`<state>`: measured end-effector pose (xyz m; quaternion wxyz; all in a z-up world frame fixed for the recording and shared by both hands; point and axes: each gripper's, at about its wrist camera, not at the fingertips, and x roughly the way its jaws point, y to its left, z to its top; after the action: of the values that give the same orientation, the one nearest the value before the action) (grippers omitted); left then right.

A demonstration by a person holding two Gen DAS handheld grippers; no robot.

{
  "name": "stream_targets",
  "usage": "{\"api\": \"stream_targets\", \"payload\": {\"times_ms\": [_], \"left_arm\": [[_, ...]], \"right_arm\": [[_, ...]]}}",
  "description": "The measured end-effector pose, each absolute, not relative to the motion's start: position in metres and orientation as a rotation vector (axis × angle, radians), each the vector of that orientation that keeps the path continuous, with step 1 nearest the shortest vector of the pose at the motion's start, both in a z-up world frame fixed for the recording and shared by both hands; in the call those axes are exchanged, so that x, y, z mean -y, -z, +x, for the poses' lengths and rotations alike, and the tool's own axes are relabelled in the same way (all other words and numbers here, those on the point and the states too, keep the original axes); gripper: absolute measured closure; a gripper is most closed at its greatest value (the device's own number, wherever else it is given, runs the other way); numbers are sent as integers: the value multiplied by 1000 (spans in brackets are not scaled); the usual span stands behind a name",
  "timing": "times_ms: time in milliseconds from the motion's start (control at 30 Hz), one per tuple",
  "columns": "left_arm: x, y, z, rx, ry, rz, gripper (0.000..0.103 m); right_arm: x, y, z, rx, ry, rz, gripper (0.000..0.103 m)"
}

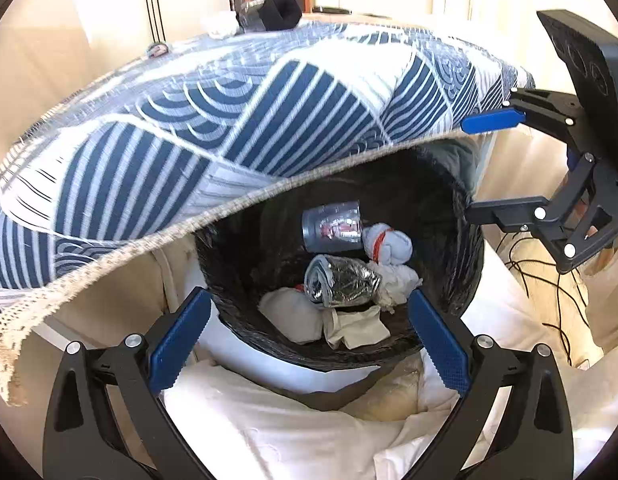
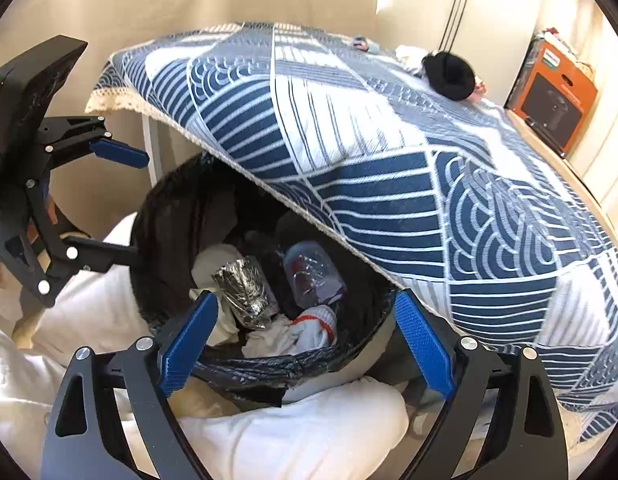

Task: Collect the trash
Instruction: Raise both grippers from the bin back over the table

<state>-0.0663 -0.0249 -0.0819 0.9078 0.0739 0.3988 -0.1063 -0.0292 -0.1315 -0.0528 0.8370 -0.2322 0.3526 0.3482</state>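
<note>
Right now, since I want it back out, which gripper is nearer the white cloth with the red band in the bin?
Right. The right gripper hovers just short of the white cloth; the left gripper is farther, with the foil bundle lying between.

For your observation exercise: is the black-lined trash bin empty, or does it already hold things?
It holds things. The trash bin contains a clear plastic cup, a crumpled foil wrapper and white wads; the bottom is covered.
</note>
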Motion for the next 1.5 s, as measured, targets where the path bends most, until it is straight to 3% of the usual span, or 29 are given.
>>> {"api": "stream_targets", "payload": {"times_ms": [833, 1500], "left_arm": [[10, -21, -48, -643, 129, 167, 6], [-11, -54, 30, -608, 140, 194, 6]], "right_arm": [[133, -70, -29, -514, -699, -471, 16], [131, -107, 49, -507, -612, -316, 11]]}}
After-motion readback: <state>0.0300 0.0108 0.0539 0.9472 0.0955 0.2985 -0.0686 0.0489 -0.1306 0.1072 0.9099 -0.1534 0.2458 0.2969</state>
